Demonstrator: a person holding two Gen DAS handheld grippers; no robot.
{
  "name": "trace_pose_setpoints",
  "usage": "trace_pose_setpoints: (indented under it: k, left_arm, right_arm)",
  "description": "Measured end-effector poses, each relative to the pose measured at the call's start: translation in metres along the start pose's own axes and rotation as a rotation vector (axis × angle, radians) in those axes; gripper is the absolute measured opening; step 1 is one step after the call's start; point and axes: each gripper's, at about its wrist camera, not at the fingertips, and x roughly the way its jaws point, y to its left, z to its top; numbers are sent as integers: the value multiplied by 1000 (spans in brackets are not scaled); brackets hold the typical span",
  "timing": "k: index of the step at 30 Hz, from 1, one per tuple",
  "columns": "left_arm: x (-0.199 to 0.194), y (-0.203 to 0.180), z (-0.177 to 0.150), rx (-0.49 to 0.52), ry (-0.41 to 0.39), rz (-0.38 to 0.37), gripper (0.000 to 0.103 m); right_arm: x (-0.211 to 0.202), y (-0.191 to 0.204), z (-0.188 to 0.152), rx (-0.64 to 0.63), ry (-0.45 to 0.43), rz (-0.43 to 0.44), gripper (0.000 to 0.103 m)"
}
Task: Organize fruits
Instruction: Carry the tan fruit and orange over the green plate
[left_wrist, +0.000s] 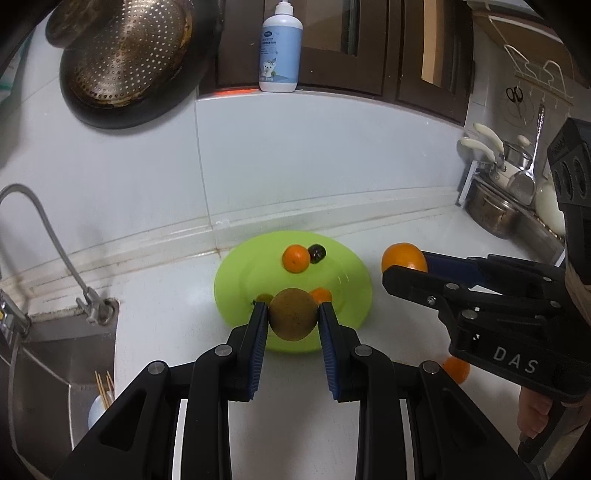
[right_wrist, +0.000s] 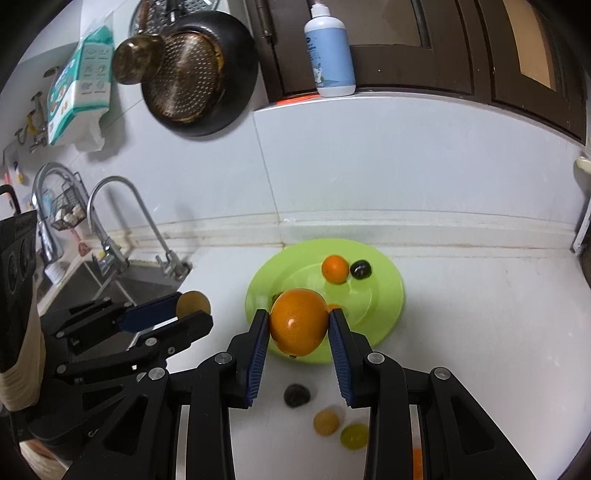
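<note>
My left gripper (left_wrist: 293, 314) is shut on a brown kiwi (left_wrist: 293, 314), held above the near rim of a lime-green plate (left_wrist: 347, 280). On the plate lie a small orange (left_wrist: 295, 258) and a dark plum (left_wrist: 317, 253); two more small fruits peek from behind the kiwi. My right gripper (right_wrist: 299, 321) is shut on a large orange (right_wrist: 299, 321) over the same plate (right_wrist: 380, 295). From the left wrist view the right gripper (left_wrist: 404, 264) reaches in from the right with that orange (left_wrist: 402, 256). The left gripper (right_wrist: 192, 308) with the kiwi (right_wrist: 192, 302) shows at the left of the right wrist view.
Loose fruits lie on the white counter near me: a dark one (right_wrist: 296, 395), a brown one (right_wrist: 326, 422), a yellow-green one (right_wrist: 354, 436) and an orange one (left_wrist: 457, 369). A sink (right_wrist: 110, 284) with taps is left. Pots (left_wrist: 491, 210) stand right. A soap bottle (left_wrist: 280, 48) stands on the ledge.
</note>
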Motion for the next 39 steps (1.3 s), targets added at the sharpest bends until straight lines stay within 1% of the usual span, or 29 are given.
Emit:
trace_pose_setpoints:
  k: [10,14,19,30,39]
  left_arm:
    - [28,15,24,-6,15,15,28]
    - [44,24,31,-13,31,18,28]
    - [64,29,39,5,48,28,28]
    - [116,38,47,12,110,23,28]
    - [147,35,46,35,161,21,28]
  right_arm:
    - [26,-7,27,5,9,-17,34]
    - [41,-10,35,10,27,-20,34]
    - [61,-15,42,25,52,-25,34]
    - [110,-32,46,33,127,-74,34]
    - [130,-47,44,60,184,-98,34]
